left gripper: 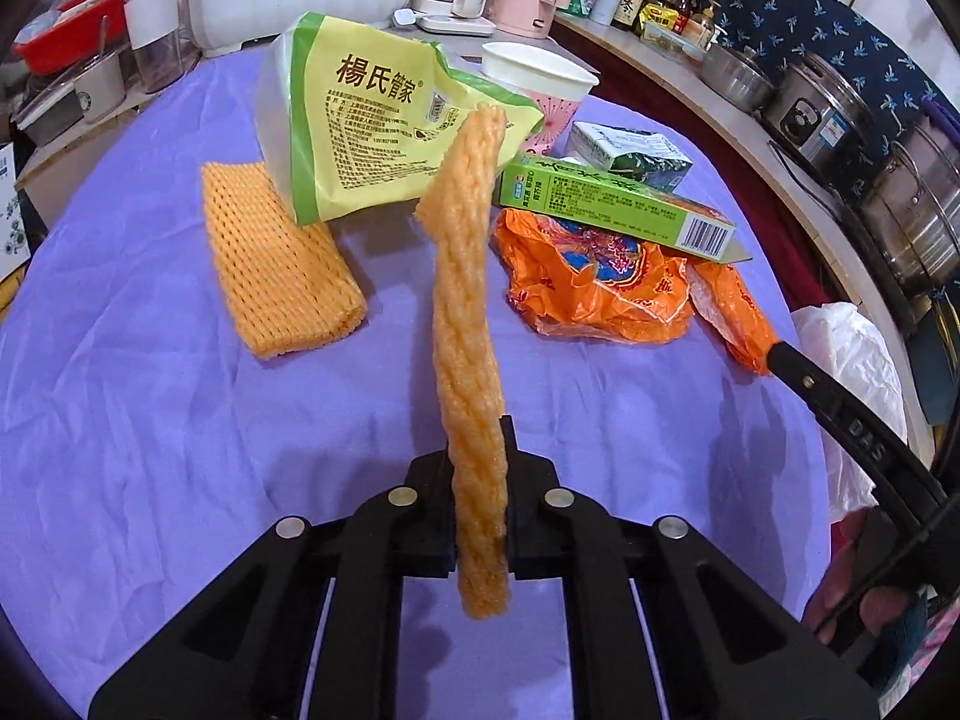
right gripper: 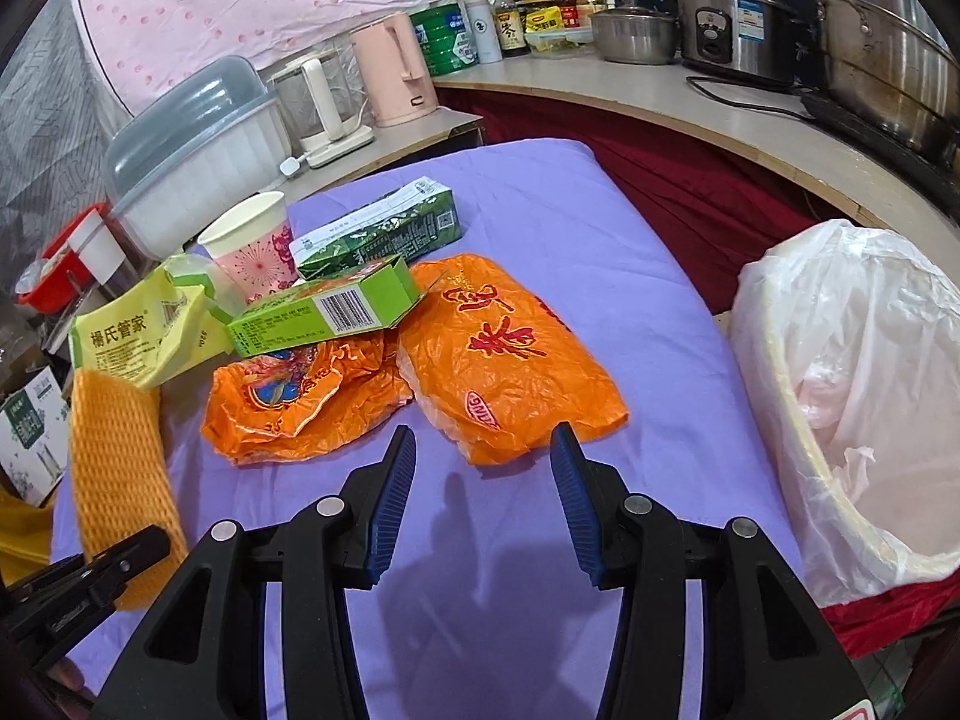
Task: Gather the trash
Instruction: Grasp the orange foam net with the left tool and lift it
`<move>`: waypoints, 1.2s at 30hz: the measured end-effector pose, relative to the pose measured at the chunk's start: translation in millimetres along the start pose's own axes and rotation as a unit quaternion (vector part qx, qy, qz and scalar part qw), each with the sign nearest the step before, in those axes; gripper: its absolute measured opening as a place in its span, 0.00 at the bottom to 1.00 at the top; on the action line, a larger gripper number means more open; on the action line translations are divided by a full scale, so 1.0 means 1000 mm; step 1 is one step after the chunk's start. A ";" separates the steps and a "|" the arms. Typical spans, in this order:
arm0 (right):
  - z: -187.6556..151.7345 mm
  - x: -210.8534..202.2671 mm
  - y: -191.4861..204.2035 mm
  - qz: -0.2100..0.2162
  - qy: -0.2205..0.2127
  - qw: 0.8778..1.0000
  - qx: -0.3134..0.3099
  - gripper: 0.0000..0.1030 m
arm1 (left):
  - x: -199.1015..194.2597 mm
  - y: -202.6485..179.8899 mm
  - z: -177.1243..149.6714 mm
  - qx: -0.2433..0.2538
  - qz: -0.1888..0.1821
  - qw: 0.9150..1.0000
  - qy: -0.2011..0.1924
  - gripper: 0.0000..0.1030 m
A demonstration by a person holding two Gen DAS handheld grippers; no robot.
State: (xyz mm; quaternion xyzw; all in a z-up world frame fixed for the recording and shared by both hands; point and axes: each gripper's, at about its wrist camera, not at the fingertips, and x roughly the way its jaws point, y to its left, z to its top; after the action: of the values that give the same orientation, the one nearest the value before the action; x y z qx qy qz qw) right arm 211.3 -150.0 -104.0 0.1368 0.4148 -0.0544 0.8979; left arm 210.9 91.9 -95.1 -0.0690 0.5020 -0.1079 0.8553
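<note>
Reading "楊氏管家": yellow-green bag (left gripper: 366, 120).

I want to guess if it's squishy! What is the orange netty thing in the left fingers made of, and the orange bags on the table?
The orange net sleeve held by the left gripper looks like soft foam mesh, matte, with a woven, puffy texture. The orange bags look like thin plastic film: shiny, crinkled, slightly see-through at the edges.
</note>
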 end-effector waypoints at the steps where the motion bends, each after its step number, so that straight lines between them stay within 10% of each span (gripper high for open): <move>1: 0.001 0.004 0.002 0.000 0.002 1.000 -0.003 0.45 | 0.001 -0.001 0.000 0.002 0.000 1.000 0.001 0.09; 17: -0.001 0.032 -0.001 -0.014 0.020 1.000 -0.015 0.07 | 0.011 -0.023 0.004 0.017 -0.004 1.000 0.011 0.09; 36: 0.002 -0.091 -0.051 0.009 -0.072 0.997 0.033 0.04 | -0.055 -0.094 -0.017 0.079 -0.026 0.996 -0.035 0.09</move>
State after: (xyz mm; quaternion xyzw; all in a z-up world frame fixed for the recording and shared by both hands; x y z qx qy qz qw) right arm 142.4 -200.4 -43.7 0.1663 0.3453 -0.0699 0.9210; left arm 158.9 15.1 -36.0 -0.0182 0.4597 -0.1669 0.8721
